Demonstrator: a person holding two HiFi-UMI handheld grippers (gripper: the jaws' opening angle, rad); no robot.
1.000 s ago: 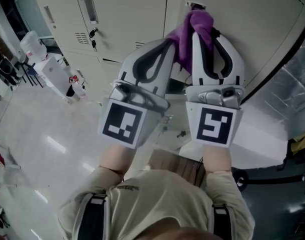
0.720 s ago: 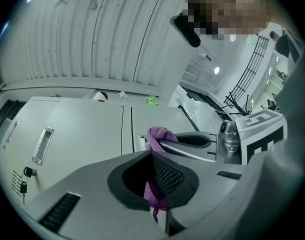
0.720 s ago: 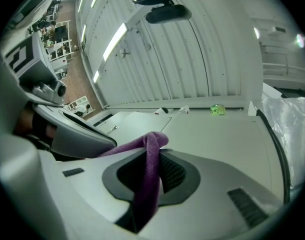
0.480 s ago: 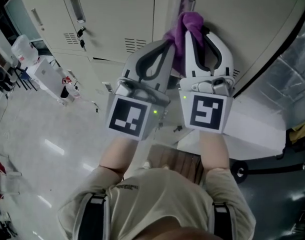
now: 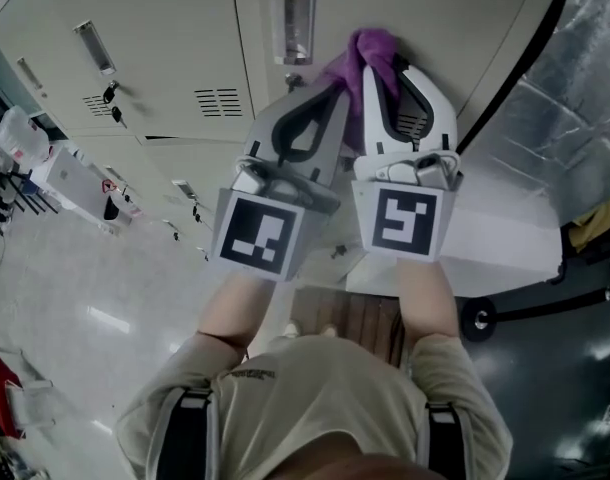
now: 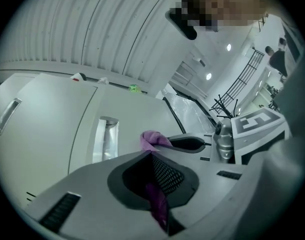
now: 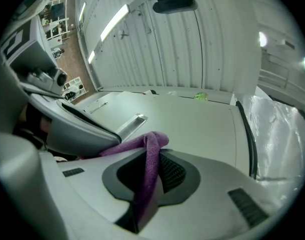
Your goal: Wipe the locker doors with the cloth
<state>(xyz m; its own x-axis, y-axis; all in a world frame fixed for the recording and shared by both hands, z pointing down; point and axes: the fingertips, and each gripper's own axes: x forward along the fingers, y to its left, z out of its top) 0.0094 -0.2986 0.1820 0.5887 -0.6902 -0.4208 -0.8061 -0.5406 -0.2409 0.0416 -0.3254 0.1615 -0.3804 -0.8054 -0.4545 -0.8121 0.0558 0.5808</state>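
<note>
The pale, glossy floor (image 5: pixel 95 308) spreads out to the left. On its far side stand the lockers (image 5: pixel 155 58). A white box (image 5: pixel 80 183) and what may be a clear bag (image 5: pixel 15 136) sit at the far left. A brown slatted board (image 5: pixel 350 323) lies near the middle.

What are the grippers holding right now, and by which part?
Both hold the purple cloth. The left gripper and the right gripper each clamp a bunched strand of it, and the rest bulges past their tips.
</note>
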